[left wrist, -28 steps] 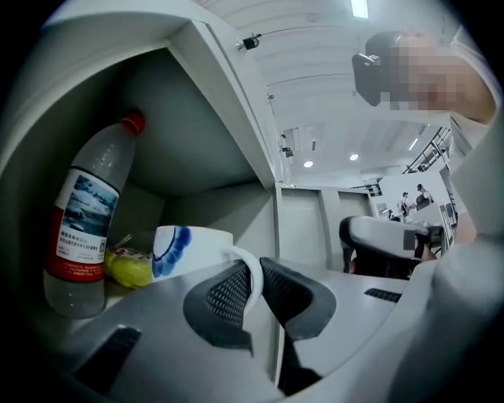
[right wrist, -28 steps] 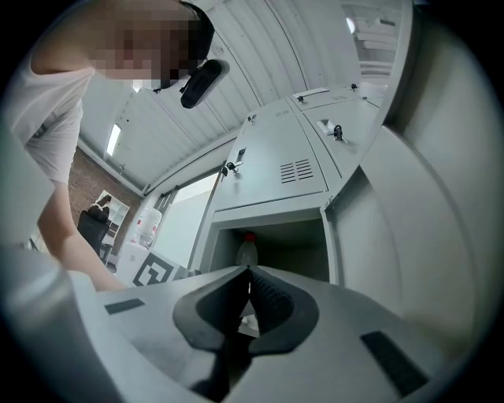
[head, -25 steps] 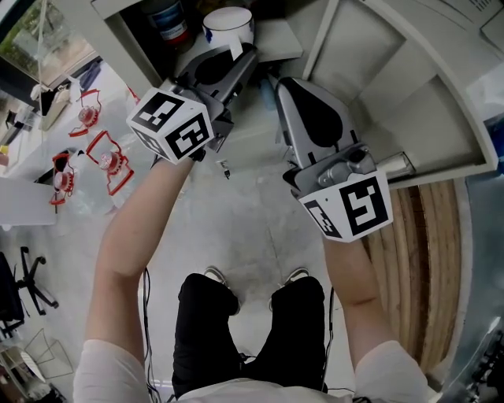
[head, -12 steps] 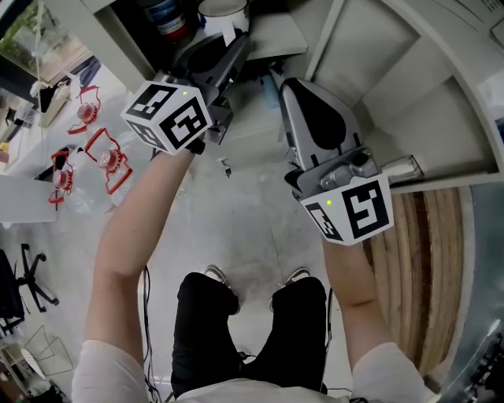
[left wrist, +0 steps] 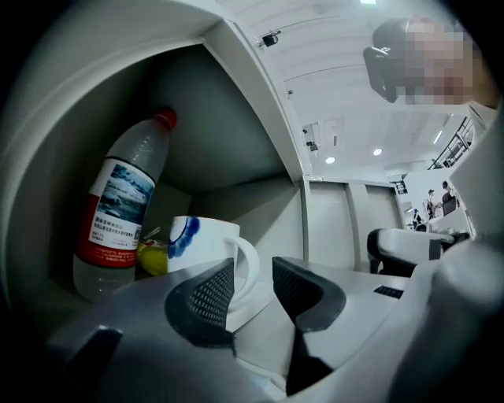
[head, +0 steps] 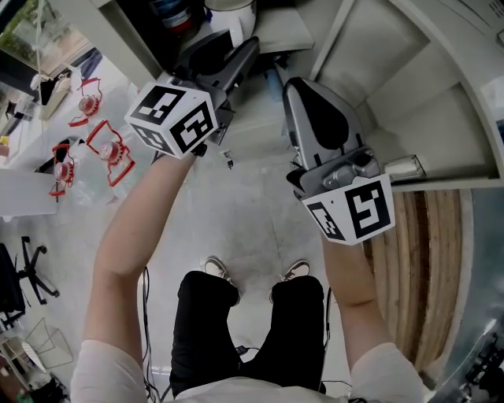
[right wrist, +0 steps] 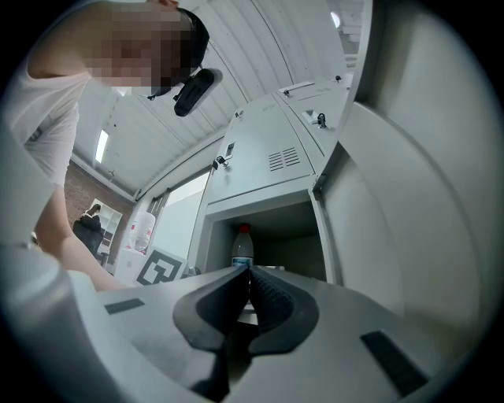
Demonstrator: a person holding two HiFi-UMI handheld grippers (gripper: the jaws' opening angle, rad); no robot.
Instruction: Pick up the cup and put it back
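The white cup (left wrist: 197,245) with a blue mark stands on the cabinet shelf, its handle (left wrist: 247,270) turned toward me. In the head view only its rim (head: 231,8) shows at the top edge. My left gripper (left wrist: 253,274) reaches into the compartment and its jaws are opening. The handle lies in the gap between the ribbed pads (left wrist: 211,293), and neither pad presses on it. From above, my left gripper (head: 247,49) points at the cup. My right gripper (right wrist: 246,277) is shut on nothing and hangs lower, in front of the shelf, to the right of the left one (head: 294,83).
A water bottle (left wrist: 120,211) with a red cap and a yellow object (left wrist: 153,258) stand left of the cup on the same shelf. The cabinet's open door (head: 409,102) stands to the right. Red lantern-like items (head: 110,153) lie on the floor at left.
The cup went deeper onto the shelf with the left gripper, toward the top of the head view. The right gripper has barely moved.
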